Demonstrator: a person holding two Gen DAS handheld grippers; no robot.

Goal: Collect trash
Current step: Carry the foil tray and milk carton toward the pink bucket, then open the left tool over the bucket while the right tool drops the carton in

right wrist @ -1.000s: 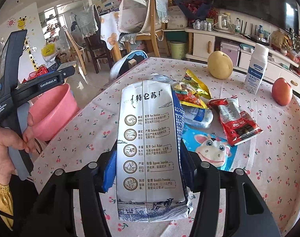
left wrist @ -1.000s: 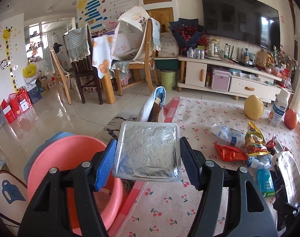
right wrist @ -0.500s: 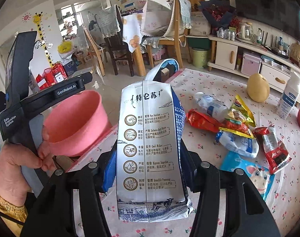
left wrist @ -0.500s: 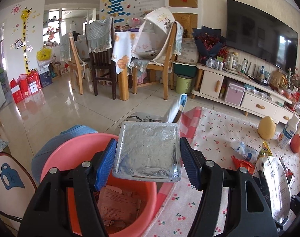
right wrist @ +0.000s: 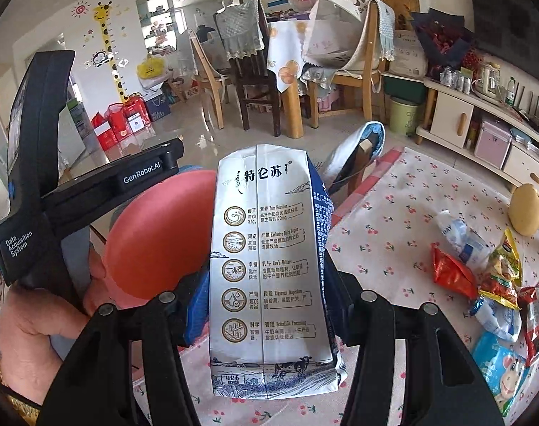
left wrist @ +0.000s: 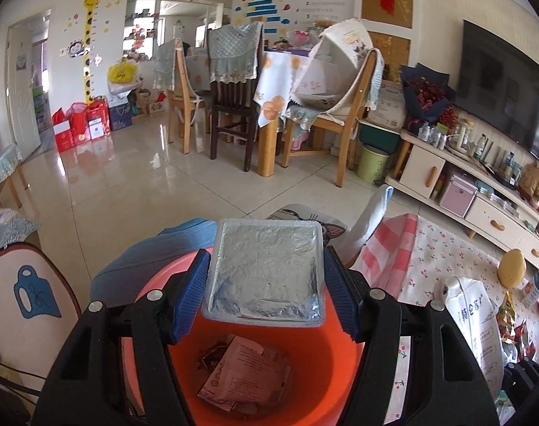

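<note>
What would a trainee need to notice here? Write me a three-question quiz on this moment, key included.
1. True or false: the left gripper holds a foil tray above the pink bin.
2. What is the right gripper clamped on?
A. a water bottle
B. a milk carton
C. a red snack bag
3. Fill in: paper already lies in the ____.

Key: 1 true; 2 B; 3 pink bin.

Silver foil packet [left wrist: 265, 271] hangs above pink bin [left wrist: 326, 372] (paper scraps inside); milk carton [right wrist: 269, 273] upright beside it.
</note>
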